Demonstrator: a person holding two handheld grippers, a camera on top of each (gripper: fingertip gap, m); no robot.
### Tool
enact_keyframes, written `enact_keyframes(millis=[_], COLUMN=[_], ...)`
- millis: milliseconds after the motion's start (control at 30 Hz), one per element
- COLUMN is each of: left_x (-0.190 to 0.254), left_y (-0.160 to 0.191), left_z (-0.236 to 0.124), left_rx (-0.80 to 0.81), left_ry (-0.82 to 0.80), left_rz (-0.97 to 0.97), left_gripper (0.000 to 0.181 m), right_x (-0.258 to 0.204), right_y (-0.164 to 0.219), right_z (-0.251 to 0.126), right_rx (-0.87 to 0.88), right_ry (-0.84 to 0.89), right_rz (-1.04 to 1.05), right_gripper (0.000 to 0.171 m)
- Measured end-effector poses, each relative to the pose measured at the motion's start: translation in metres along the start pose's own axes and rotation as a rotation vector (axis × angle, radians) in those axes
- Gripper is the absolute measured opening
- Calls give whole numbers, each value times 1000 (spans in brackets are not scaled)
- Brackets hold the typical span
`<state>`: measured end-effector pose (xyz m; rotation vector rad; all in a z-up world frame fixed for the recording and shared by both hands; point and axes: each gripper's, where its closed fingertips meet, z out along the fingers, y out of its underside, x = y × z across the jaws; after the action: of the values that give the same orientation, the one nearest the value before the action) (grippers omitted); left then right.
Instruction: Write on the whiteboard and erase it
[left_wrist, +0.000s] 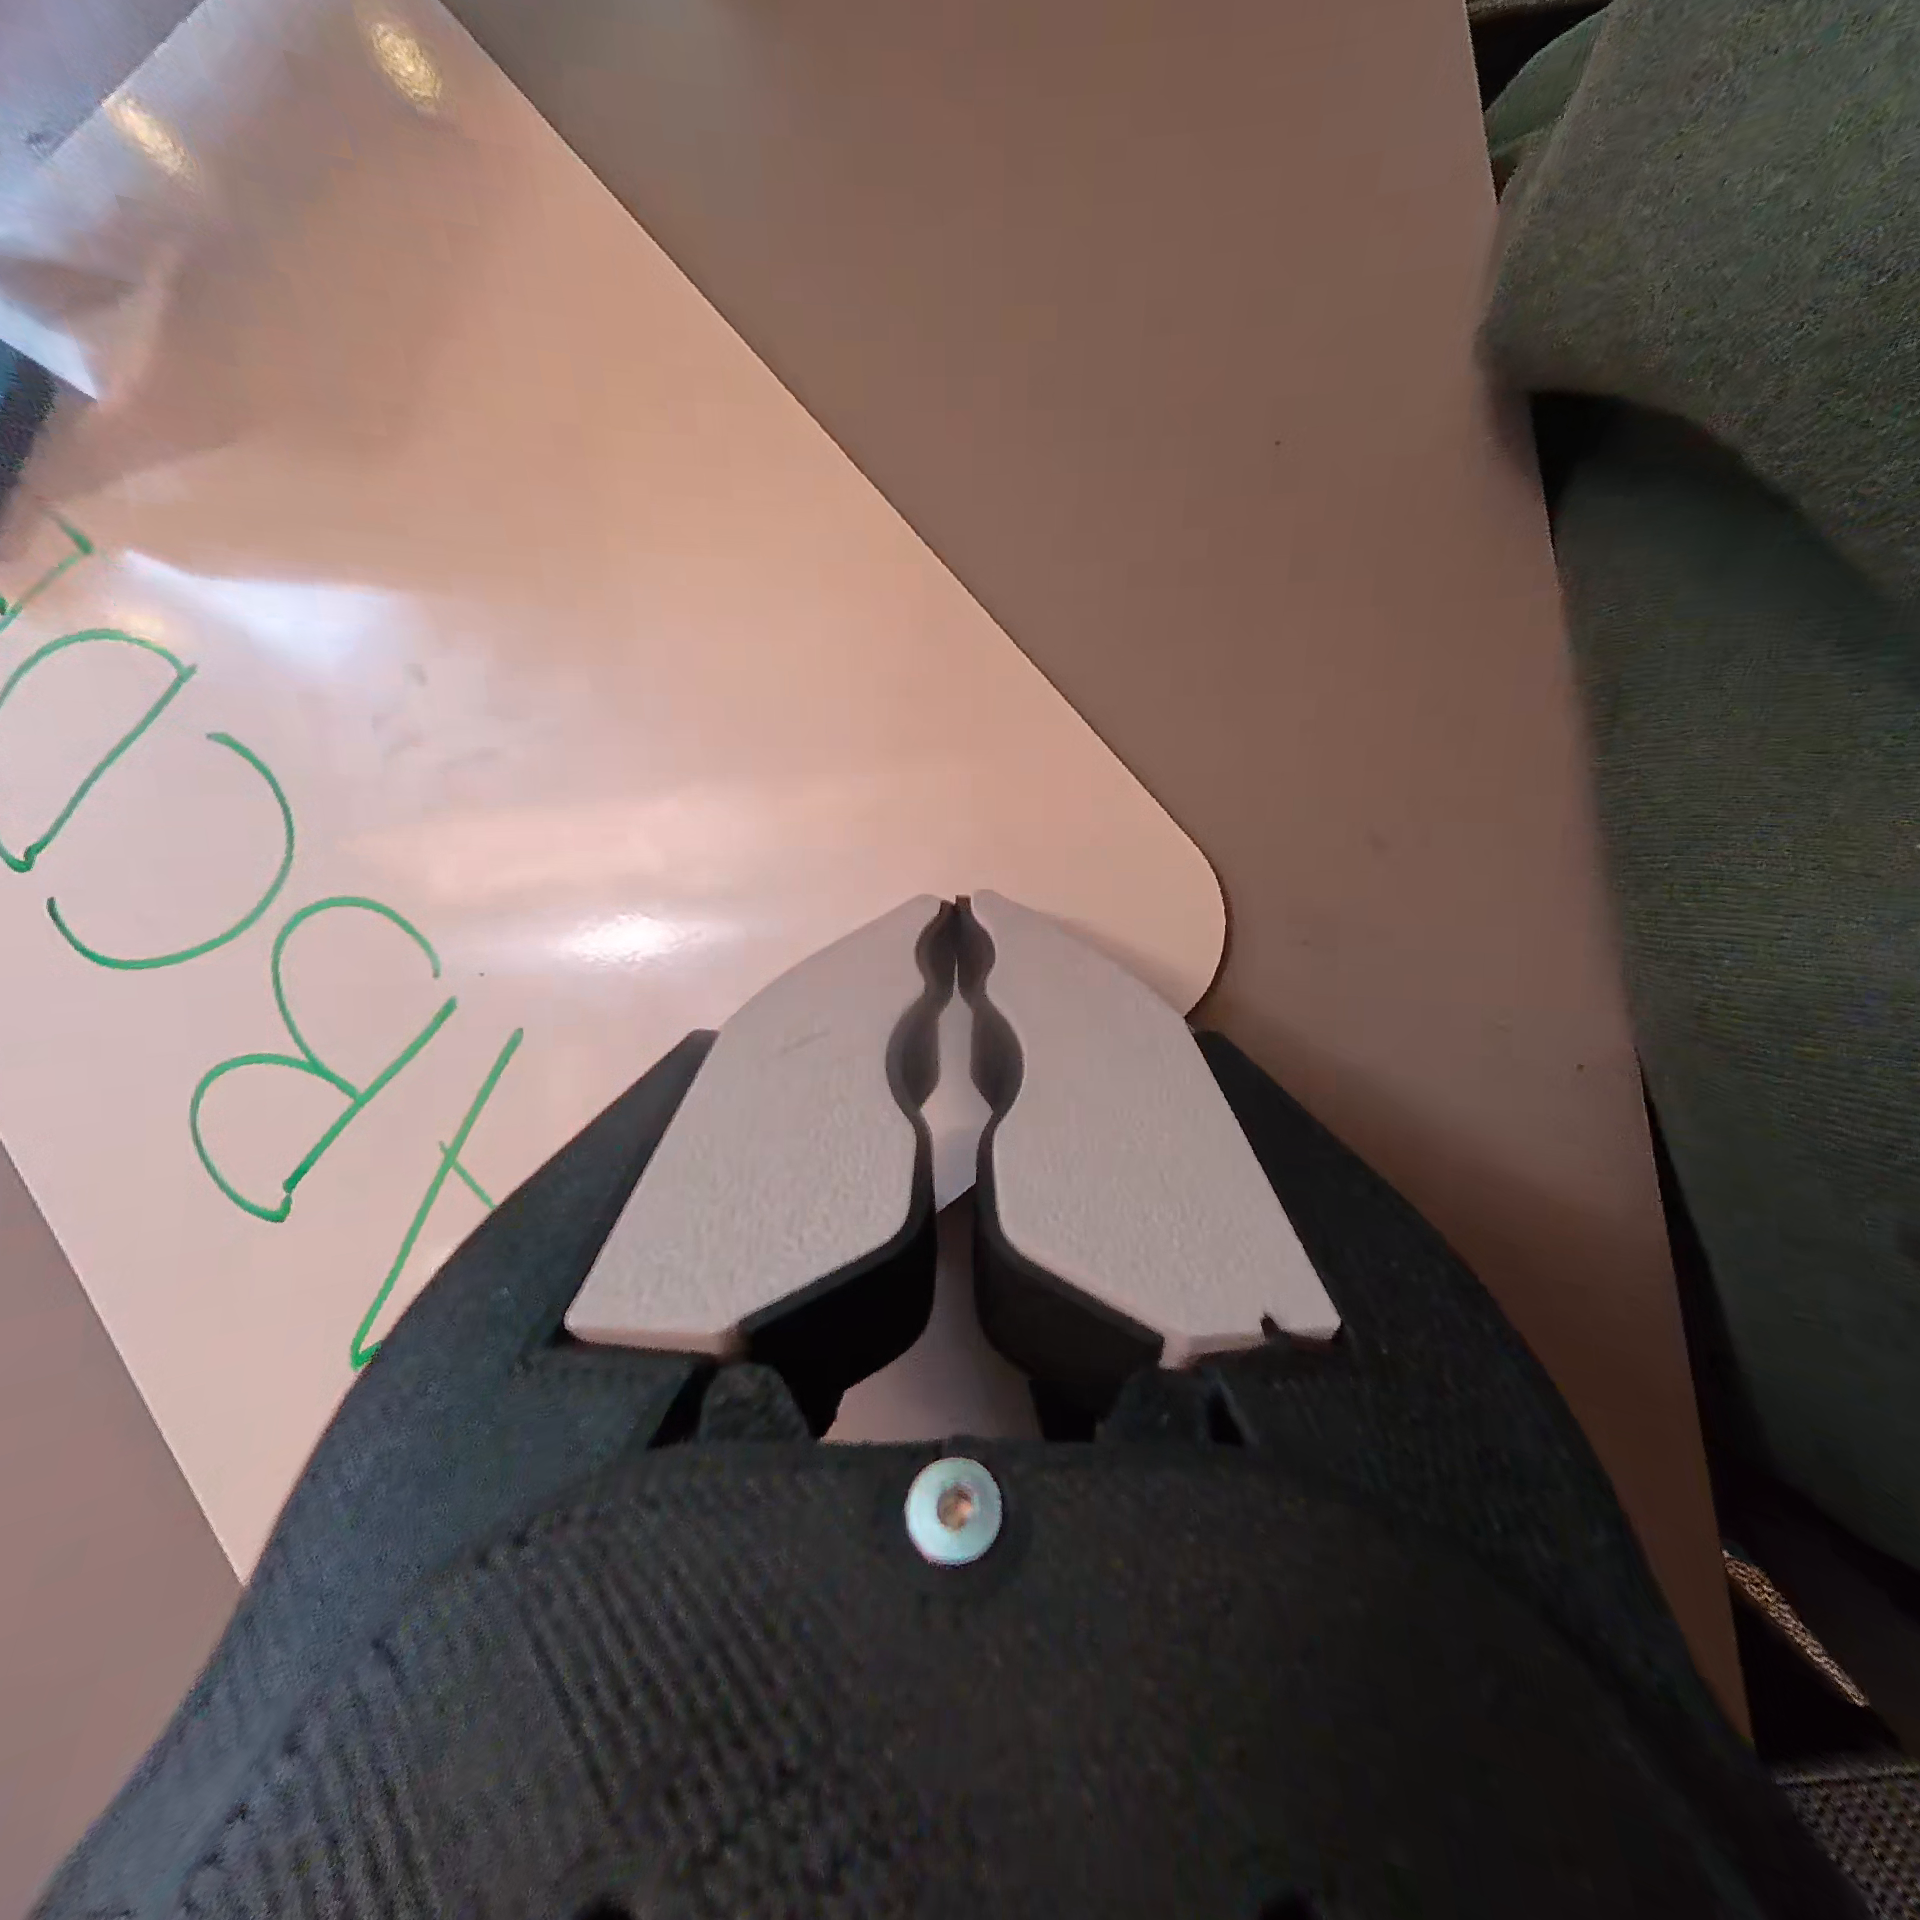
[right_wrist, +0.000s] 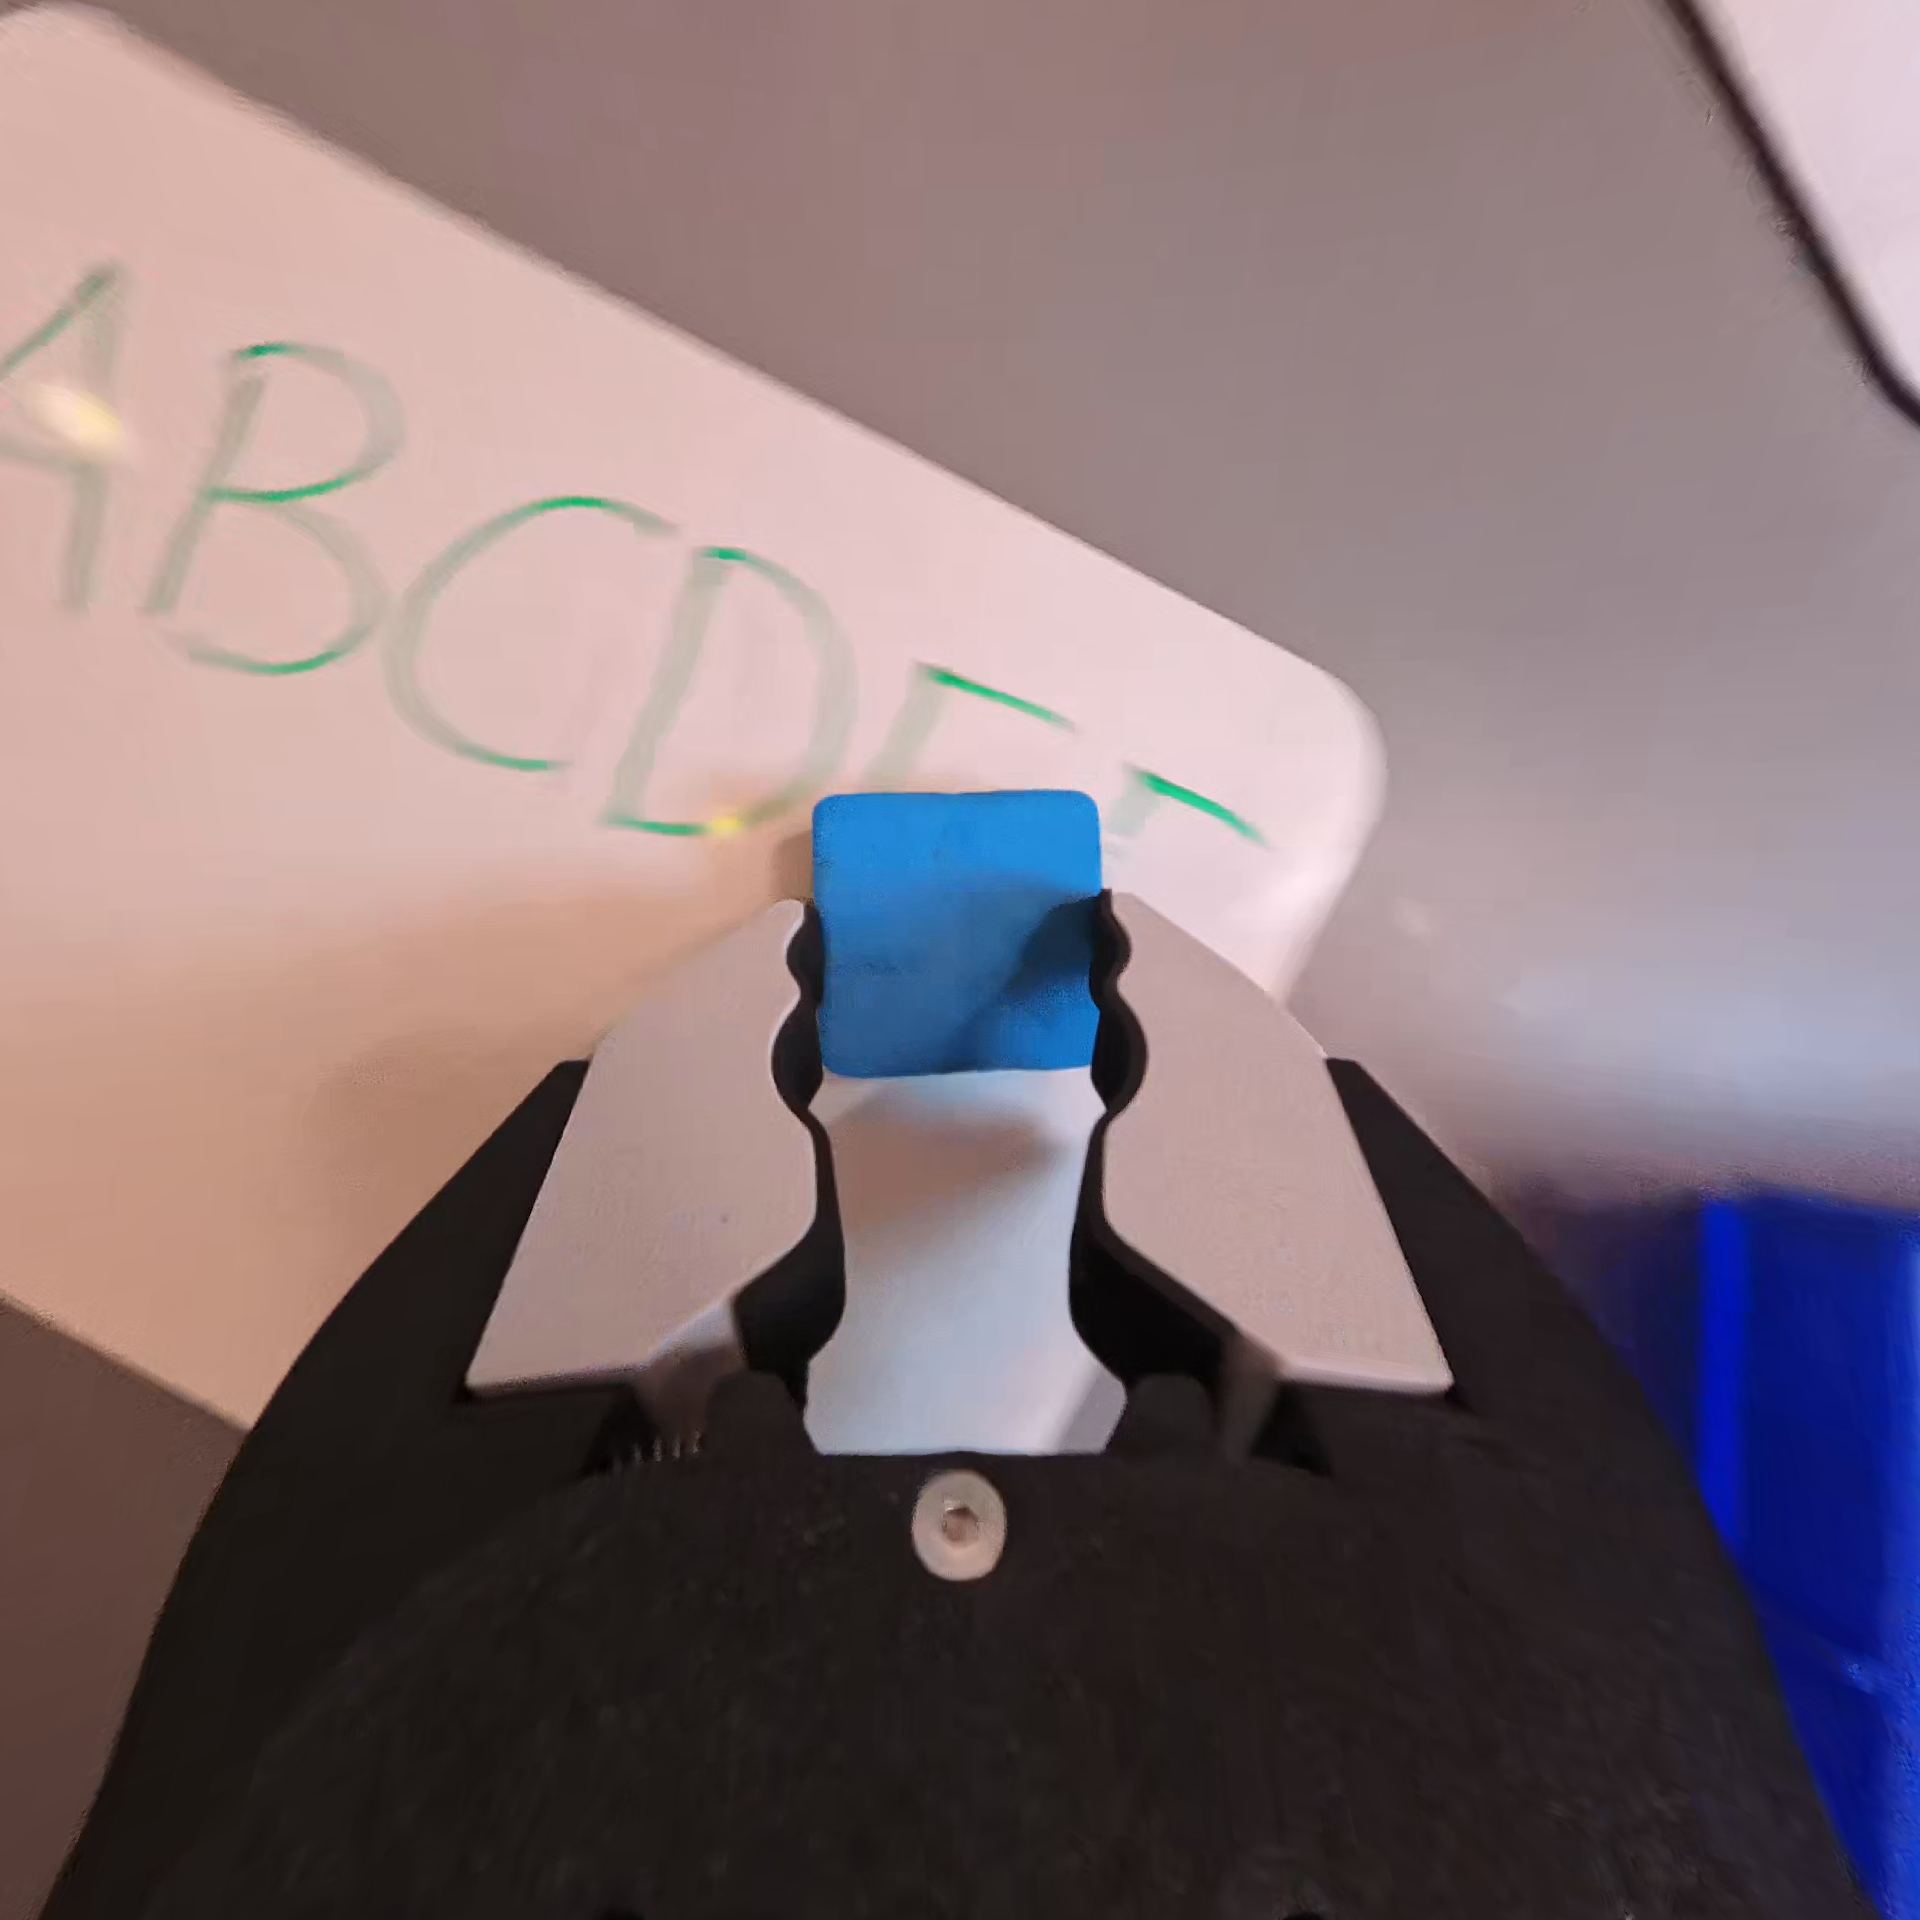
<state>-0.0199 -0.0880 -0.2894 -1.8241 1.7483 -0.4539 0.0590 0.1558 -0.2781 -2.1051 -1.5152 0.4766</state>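
Whiteboard (right_wrist: 436, 935) under eraser (right_wrist: 951, 935) in right hand-held gripper (right_wrist: 951, 909).

The whiteboard (left_wrist: 582, 582) bears a single row of large handwritten green capital letters, sharp in the left wrist view and motion-blurred in the right wrist view; its last letters sit partly behind the blue eraser (right_wrist: 954, 930), and no other writing shows anywhere

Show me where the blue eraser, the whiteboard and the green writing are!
blue eraser (right_wrist: 951, 914): right wrist view, middle of its top face.
whiteboard (left_wrist: 623, 644): left wrist view, bare glossy surface.
green writing (left_wrist: 301, 1049): left wrist view, on one marker stroke.
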Motion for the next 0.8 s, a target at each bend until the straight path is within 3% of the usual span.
enact_keyframes(millis=[100,267,400,467,633,800], left_x=[3,3,5,6,7,6], left_y=[0,0,2,1,0,4], left_z=[-1,-1,-3,-2,-2,-5], left_rx=[7,0,7,4,-5,-3], left_ry=[20,6,16,32,22,26], left_rz=[-3,14,11,20,50,43], left_gripper=[0,0,0,0,0,0], right_x=[-47,33,-42,-49,33,-35], right_y=[-12,6,3,-5,-12,15], right_z=[9,-3,-2,4,11,-9], right_rx=[-16,-1,-52,-63,-33,-175], right_ry=[-12,71,-33,-23,79,-39], right_rz=[-171,86,-111,-158,33,-130], right_gripper=[50,50,49,50,49,49])
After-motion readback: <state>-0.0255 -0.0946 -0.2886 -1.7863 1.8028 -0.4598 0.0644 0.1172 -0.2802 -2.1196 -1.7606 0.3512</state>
